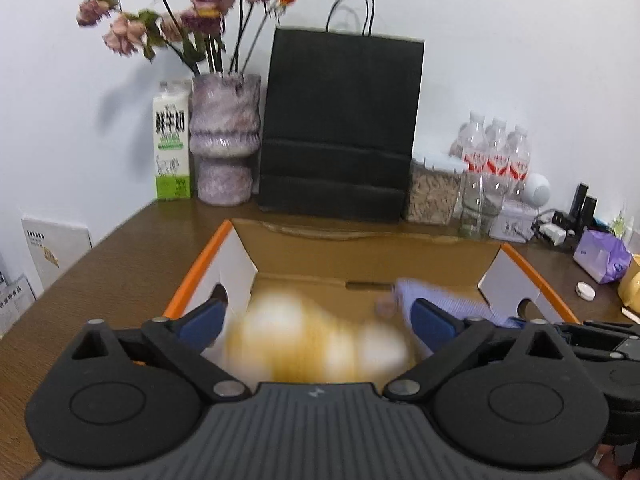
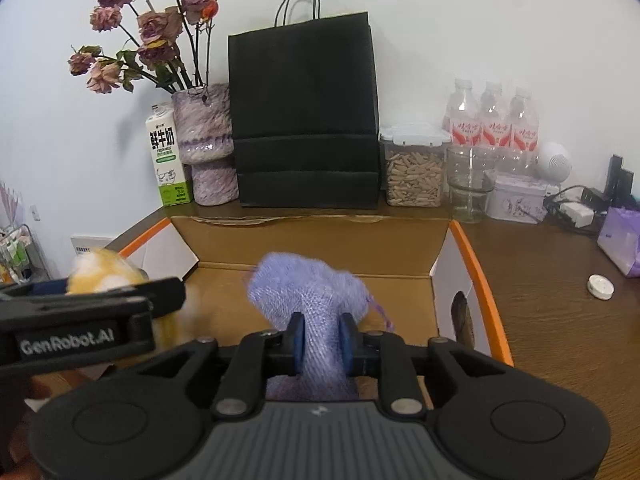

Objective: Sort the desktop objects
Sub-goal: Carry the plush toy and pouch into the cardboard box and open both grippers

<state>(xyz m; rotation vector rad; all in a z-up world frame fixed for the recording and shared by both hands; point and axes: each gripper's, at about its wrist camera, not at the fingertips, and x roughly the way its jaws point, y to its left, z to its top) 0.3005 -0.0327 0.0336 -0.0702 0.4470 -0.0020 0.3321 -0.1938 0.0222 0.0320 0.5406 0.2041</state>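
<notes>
left tongs (image 1: 316, 322): spread wide, blue pads well clear on either side of the yellow-and-white plush toy (image 1: 312, 344); nothing is pressed.
plush toy: directly ahead of the left tongs, between the pads and over the open cardboard box (image 1: 360, 256); its long axis runs crosswise, pad to pad. It looks released, and I judge it is dropping into the box.
right tongs (image 2: 322, 344): narrow, both pads pressed on the neck of the lilac mesh pouch (image 2: 308, 292).
mesh pouch: its bulk bulges forward from the pads, above the box floor, long axis along the fingers.
deciding relation: both things hang over the box on the tabletop (image 2: 552, 320), toy on the left half, pouch on the right; each pair of tongs is nearest its own item, so a release needs no reach across.
hard to read: the toy is heavily blurred, its shape and whether it touches the box floor cannot be told; the pouch's lower end is hidden behind the right tongs' body; the near box wall is cut off.
</notes>
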